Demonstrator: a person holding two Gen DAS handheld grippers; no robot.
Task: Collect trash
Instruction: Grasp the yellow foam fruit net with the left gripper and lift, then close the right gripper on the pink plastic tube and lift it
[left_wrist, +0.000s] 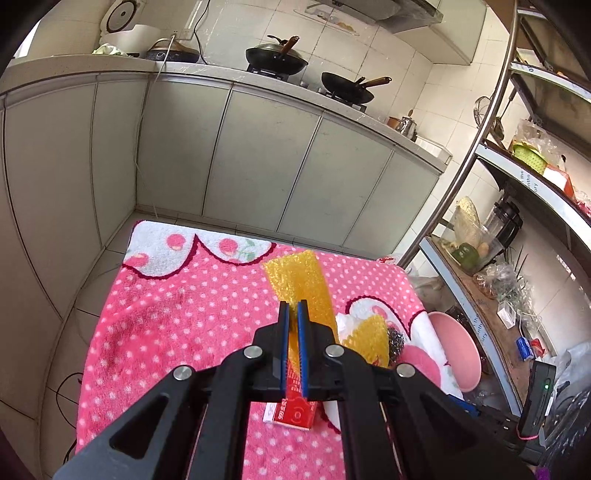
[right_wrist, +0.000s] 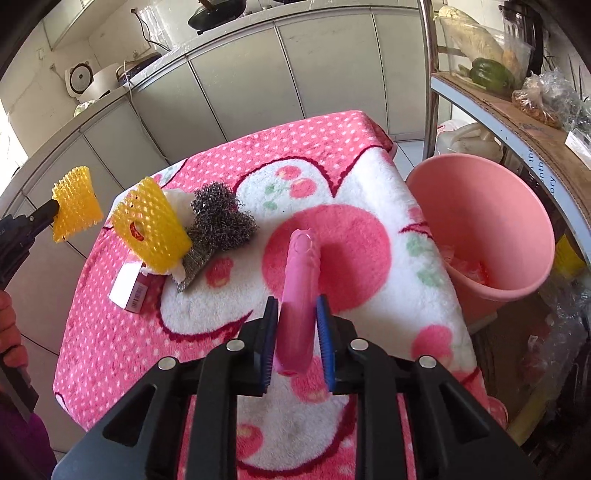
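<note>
My left gripper (left_wrist: 293, 306) is shut on a yellow foam net sleeve (left_wrist: 299, 280) and holds it above the pink dotted blanket (left_wrist: 177, 314); it also shows at the left of the right wrist view (right_wrist: 77, 205). My right gripper (right_wrist: 296, 301) is shut on a pink plastic tube (right_wrist: 300, 288), held above the blanket (right_wrist: 332, 147). On the blanket lie a second yellow foam net (right_wrist: 153, 225), a steel wool scrubber (right_wrist: 221, 218), white paper (right_wrist: 177, 201) and a small red and white box (right_wrist: 129, 286). A pink bin (right_wrist: 487, 229) stands right of the table.
Kitchen cabinets and a counter with woks (left_wrist: 277, 55) run behind the table. A metal shelf rack (left_wrist: 480, 147) with food and bags stands to the right, close behind the bin. The box also lies under my left gripper (left_wrist: 295, 411).
</note>
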